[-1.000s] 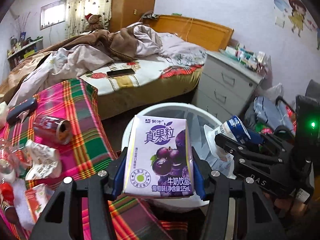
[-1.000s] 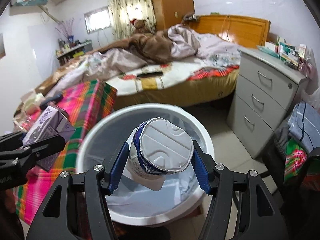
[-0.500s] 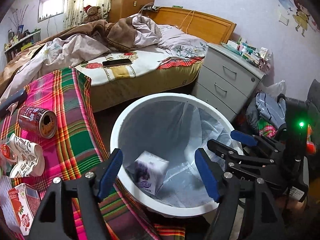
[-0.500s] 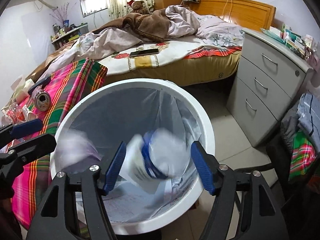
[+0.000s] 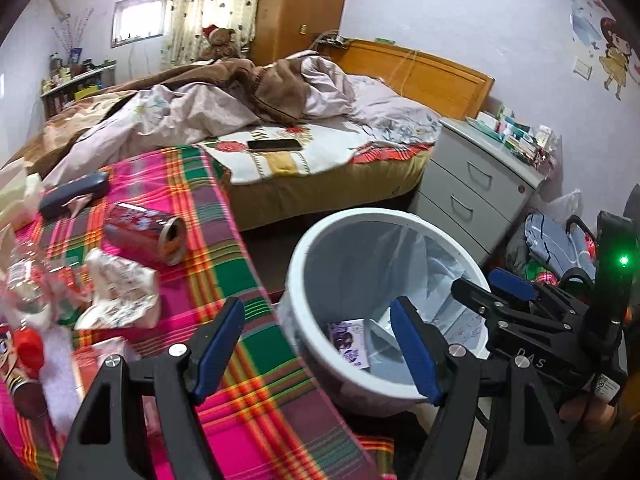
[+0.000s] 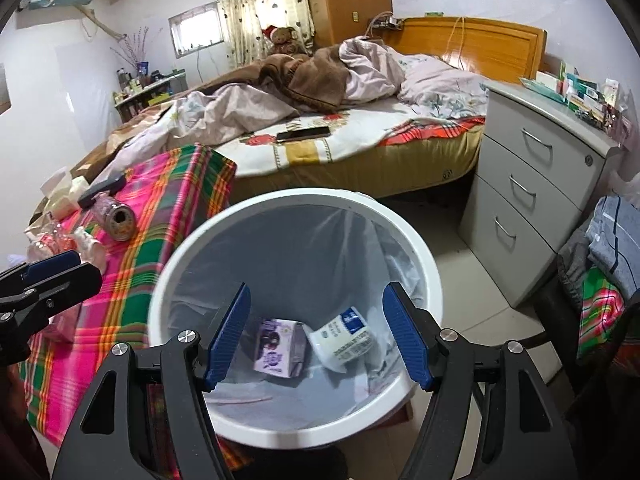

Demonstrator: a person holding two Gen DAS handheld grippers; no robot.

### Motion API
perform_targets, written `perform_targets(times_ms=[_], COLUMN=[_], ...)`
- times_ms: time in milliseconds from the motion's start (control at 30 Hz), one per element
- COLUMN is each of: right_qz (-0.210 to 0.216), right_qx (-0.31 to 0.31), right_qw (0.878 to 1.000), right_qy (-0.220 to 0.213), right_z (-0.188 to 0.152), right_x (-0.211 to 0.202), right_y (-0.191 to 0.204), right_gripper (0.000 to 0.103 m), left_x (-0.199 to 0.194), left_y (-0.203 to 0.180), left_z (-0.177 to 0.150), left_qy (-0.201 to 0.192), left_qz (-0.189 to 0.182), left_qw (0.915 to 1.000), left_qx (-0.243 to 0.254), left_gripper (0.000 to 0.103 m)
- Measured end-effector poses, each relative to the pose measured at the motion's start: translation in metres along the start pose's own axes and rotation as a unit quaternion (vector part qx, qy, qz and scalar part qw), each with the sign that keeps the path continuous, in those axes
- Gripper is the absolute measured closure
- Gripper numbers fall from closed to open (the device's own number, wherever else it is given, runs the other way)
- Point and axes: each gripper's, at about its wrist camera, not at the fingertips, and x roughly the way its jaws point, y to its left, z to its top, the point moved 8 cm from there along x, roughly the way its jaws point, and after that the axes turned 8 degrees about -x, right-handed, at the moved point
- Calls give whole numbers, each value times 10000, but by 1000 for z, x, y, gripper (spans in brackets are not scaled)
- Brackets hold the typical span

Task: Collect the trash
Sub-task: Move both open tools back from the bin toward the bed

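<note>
1. Both grippers were spread wide and carried nothing when I looked: my left gripper (image 5: pixel 316 344) hung over the near edge of the worktop (image 5: pixel 248 400) and the rim of the white bin (image 5: pixel 304 252), tilted down and forward.
2. My right gripper (image 6: pixel 316 336) was poised directly above the bin (image 6: pixel 424 252), pointing down into its mouth, blue pads well apart.
3. At the bottom of the lined bin lay the purple milk carton (image 6: pixel 280 348) and, just beside it, the white-and-blue yogurt cup (image 6: pixel 346 338) on its side.
4. On the plaid-covered worktop, I saw a red can (image 5: pixel 146 236) lying on its side, a crumpled wrapper (image 5: pixel 120 292) near it, and a clear plastic bottle (image 5: pixel 24 280) at the left edge.
5. From the left camera, the right gripper (image 5: pixel 508 292) reached in over the far side of the bin's rim.
</note>
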Motion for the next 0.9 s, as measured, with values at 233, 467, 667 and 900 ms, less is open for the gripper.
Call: perform_targets(times_ms=[233,467,667,900], right_qz=[161,343,567,875], right_qx=[-54,-186,-377,-536], right_qw=[9996,9982,9961,9933], right_qy=[-210,-446,-567,-526], right_z=[5,11,15,14], right_x=[-9,-21,-25,-18], right_y=[25,53,83,118], right_gripper=[33,33,33,33], left_x=[-30,-54,-71,-92], left_y=[33,63,98,153], left_z=[-1,-6,-12,-23], left_qy=[-322,-510,-635,-755], left_qz=[352,559,802,1201], left_qw=[9988,9967,9930,9844], left_qx=[-119,-307,-588,-1038], left_gripper=[26,26,25,25])
